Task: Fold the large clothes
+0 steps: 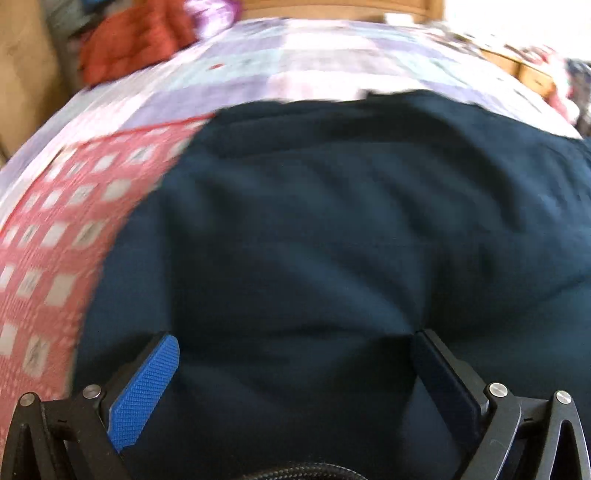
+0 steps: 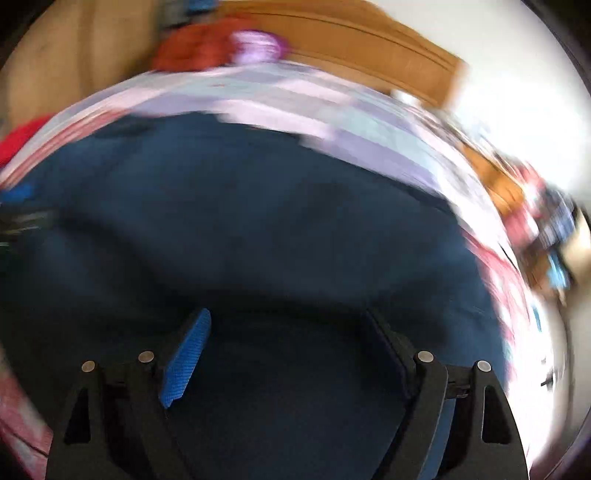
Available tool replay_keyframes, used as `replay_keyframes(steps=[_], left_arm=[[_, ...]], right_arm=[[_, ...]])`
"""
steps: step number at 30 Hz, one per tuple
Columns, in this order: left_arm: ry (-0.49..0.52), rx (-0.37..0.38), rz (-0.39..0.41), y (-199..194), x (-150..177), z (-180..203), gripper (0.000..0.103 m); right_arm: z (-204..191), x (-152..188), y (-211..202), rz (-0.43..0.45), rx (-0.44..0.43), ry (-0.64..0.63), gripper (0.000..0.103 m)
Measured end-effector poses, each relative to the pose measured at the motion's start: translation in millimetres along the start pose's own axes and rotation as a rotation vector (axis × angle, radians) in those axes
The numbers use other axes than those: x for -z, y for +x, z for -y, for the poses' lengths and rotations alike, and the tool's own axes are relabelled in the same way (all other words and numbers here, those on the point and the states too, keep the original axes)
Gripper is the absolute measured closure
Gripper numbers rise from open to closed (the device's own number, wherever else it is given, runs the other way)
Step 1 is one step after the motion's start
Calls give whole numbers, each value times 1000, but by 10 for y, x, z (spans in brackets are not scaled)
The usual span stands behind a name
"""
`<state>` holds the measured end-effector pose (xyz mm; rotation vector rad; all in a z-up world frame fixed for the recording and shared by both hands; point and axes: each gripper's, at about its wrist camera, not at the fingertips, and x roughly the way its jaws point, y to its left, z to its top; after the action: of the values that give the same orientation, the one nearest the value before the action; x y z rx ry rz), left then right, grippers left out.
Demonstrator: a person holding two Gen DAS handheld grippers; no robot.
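Observation:
A large dark navy garment point(image 1: 332, 221) lies spread on a bed with a pink, lilac and pale-blue checked cover point(image 1: 295, 62). My left gripper point(image 1: 295, 336) is open just over the garment's near part, with nothing between its blue pads point(image 1: 144, 387). The same garment point(image 2: 240, 206) fills the right wrist view, which is motion-blurred. My right gripper point(image 2: 288, 314) is open above the cloth and holds nothing.
A red-and-white checked cloth point(image 1: 55, 240) lies left of the garment. A rust-red garment point(image 1: 136, 40) and a purple item point(image 1: 210, 11) sit at the bed's far left. A wooden headboard point(image 2: 369, 51) stands behind. Cluttered items point(image 2: 543, 221) lie off the right side.

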<state>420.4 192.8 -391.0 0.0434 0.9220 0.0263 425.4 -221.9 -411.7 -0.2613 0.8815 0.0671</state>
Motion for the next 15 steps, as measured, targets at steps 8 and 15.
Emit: replay_keyframes(steps=[8,15], left_arm=[[-136,-141,-88,57,121,-753,0],[27,46,85,-643,217,159,1]], right_arm=[[1491,250,7,-110,185,346,11],[181,133,-632,108,-11,110,14]])
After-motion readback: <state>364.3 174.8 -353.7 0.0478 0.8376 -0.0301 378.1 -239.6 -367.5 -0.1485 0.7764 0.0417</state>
